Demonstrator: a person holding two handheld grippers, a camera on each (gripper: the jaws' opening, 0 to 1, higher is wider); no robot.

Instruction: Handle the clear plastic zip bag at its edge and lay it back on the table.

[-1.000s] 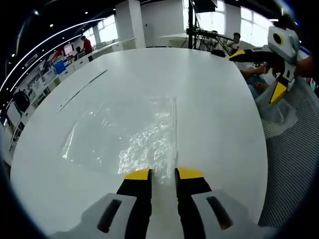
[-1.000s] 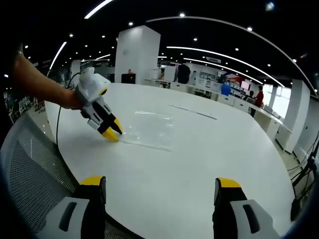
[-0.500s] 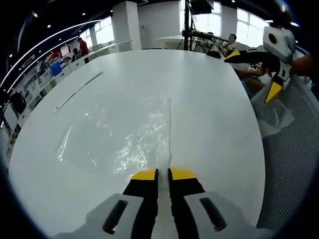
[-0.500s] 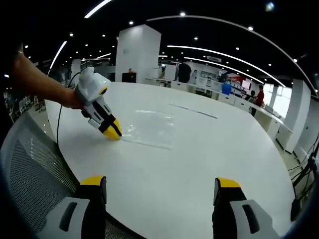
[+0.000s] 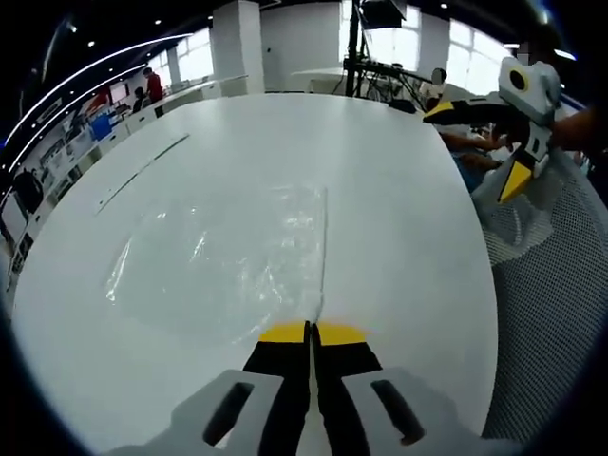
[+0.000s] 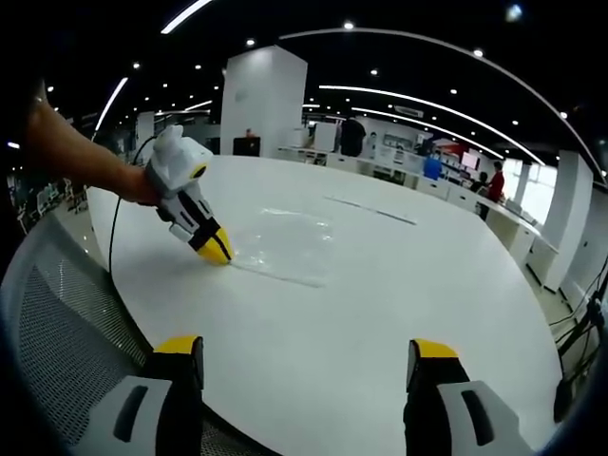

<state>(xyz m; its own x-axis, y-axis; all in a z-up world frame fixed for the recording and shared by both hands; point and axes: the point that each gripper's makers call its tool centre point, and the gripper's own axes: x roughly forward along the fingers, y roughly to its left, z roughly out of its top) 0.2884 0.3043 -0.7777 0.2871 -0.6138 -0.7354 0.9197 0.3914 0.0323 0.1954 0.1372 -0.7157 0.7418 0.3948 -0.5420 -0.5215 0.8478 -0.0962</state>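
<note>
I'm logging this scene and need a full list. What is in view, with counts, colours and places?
bag: one, clear, flat on the table, near edge pinched by the left gripper
table: one, white, round-edged
strip: one, thin, pale, on the table beyond the bag
chair: one, grey mesh, at the table's edge
left gripper: one, white, yellow-tipped fingers shut on the bag
right gripper: one, same colours, open, held off the table over its near edge

Ahead of my tools: a broad white round-edged table, a square white pillar, curved ceiling light strips, bright windows, and a grey mesh chair alongside.
</note>
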